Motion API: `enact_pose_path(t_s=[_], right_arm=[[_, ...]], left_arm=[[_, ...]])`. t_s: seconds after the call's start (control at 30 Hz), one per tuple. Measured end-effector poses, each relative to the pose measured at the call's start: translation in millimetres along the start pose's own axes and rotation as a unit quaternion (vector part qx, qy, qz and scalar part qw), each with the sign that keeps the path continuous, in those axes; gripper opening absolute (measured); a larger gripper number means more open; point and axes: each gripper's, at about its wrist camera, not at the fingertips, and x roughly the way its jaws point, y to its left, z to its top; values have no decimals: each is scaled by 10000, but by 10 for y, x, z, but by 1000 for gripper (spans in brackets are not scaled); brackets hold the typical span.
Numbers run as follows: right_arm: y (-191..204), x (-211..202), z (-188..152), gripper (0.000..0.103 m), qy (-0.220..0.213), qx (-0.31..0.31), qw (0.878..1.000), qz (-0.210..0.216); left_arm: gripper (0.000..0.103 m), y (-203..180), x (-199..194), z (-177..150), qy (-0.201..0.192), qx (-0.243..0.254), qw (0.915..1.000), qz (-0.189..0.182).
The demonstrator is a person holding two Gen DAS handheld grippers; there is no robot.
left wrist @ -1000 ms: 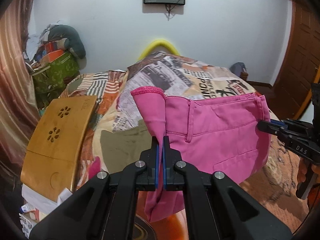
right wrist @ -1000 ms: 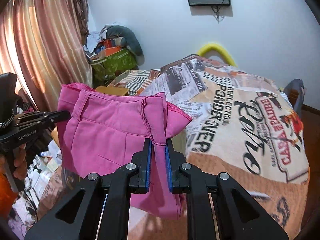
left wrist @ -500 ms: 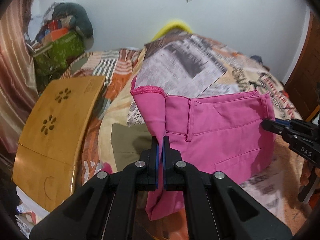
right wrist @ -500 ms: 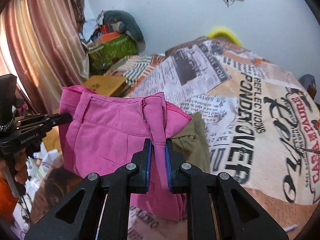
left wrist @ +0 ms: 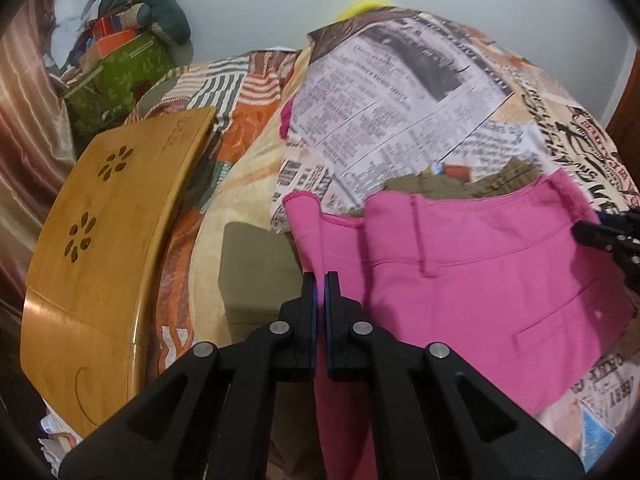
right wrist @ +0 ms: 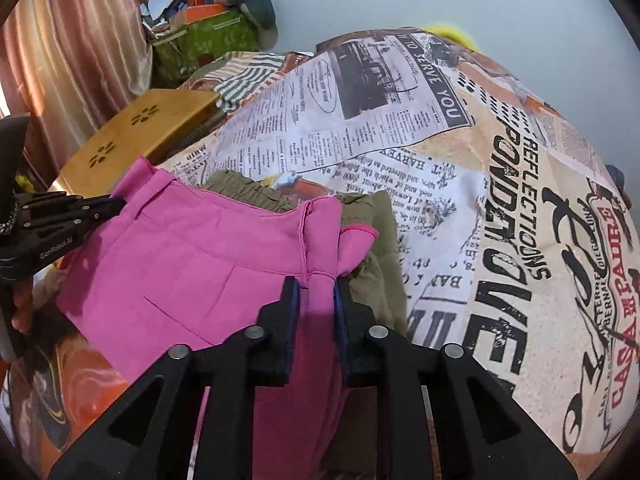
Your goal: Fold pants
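Right now my left hand-held gripper is clamped on one corner of the pink pants at the waistband, and my right hand-held gripper pinches the opposite corner, jaws slightly wider around a thicker bunch of cloth. I see the pants stretched between the two, low over the bed, waistband on top. Olive clothing lies on the bed just behind and under them. A wooden tray sits at the bed's left side.
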Motion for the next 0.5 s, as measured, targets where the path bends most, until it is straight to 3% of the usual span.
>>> enact_pose_path(t_s=[0.17,0.37,0.5], right_arm=[[-62,-46,-12,21,-39,-176,9995,-256],[-244,-112,-62,21,-32,-119,9986,-505],[-395,-154,-92,21,-2,97,9988,-489]], left_arm=[[5,89,-7,-18,-18,6,10000,90],[5,174,-56,-68,-71,212,9986,470],[5,259,-84,-123,-70,131,9991,403]])
